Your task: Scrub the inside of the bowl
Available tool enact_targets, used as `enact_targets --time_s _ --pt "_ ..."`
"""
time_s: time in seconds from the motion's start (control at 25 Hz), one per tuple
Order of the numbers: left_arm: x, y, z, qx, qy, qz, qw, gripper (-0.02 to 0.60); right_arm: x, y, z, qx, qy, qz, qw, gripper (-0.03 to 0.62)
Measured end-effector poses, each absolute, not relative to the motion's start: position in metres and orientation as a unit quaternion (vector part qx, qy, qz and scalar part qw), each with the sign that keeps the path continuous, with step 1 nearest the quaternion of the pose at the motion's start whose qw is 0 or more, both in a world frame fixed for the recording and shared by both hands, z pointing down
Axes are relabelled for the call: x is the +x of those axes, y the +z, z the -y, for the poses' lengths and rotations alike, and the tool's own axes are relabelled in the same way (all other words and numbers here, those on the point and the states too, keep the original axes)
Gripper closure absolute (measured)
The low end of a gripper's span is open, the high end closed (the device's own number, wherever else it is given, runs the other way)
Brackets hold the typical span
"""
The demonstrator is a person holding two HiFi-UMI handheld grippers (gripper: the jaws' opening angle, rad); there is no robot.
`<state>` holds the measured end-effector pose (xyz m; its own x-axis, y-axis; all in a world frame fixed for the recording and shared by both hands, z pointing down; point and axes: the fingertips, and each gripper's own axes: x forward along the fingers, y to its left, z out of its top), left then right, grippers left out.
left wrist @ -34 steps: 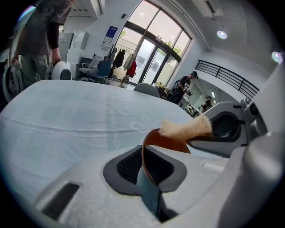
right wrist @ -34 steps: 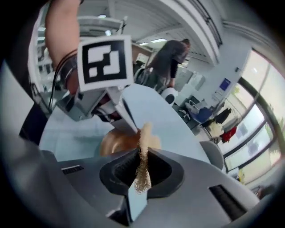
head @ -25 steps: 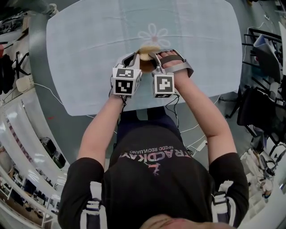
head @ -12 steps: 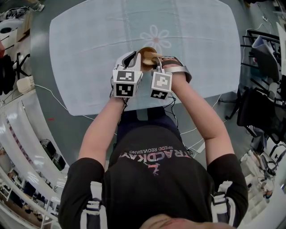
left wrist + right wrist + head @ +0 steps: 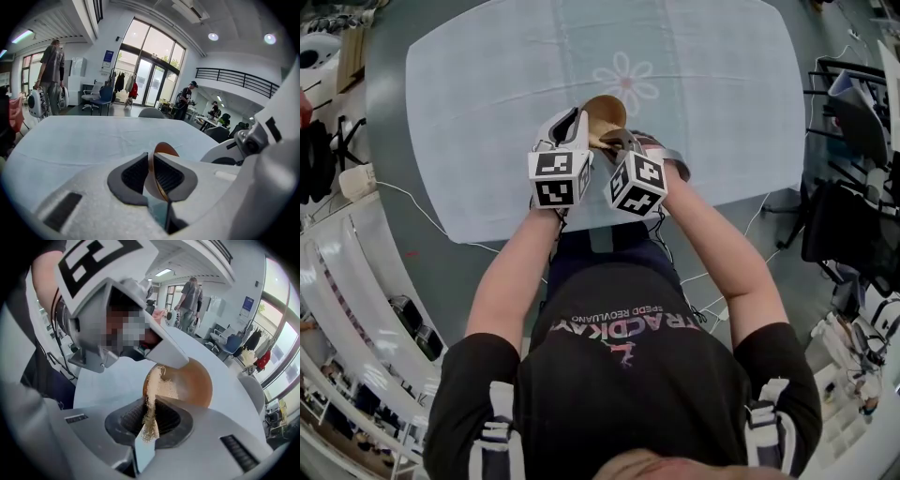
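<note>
A brown bowl (image 5: 607,111) is held tilted on its side above the near part of the pale blue table (image 5: 487,94). My left gripper (image 5: 578,124) is shut on its rim; in the left gripper view the thin rim (image 5: 162,151) stands edge-on between the pads. My right gripper (image 5: 611,141) is shut on a pale fibrous scrubber (image 5: 151,414). The scrubber's free end lies against the bowl's inside (image 5: 192,383) near its left rim. In the right gripper view the left gripper (image 5: 166,351) clamps the rim from above.
A flower print (image 5: 630,77) marks the tablecloth beyond the bowl. Cables lie on the floor by the table's near edge (image 5: 403,192). Dark racks and chairs (image 5: 853,112) stand at the right. A person (image 5: 49,70) stands beyond the table's far left.
The bowl has risen and tipped more upright, showing above the grippers. The right gripper has turned, its marker cube rotating, and the scrubber has gone into the bowl.
</note>
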<state>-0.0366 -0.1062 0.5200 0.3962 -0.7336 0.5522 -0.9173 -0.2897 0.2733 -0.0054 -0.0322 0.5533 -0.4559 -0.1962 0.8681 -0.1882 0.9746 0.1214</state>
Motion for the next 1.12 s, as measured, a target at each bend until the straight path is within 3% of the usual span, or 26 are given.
enact_targets --time_s 0.24,0.68,1.12 --pt "-0.036 0.519 0.103 0.785 0.157 0.525 0.288 0.537 -0.004 0.552 0.028 0.099 -0.025 0.855 0.508 0.562" --pt "-0.02 0.518 0.091 0.808 0.195 0.49 0.264 0.537 0.037 0.568 0.046 0.083 -0.162 0.776 0.604 0.562" --pt "0.001 0.526 0.08 0.835 0.254 0.425 0.239 0.541 0.03 0.54 0.066 0.093 -0.367 0.726 0.573 0.562"
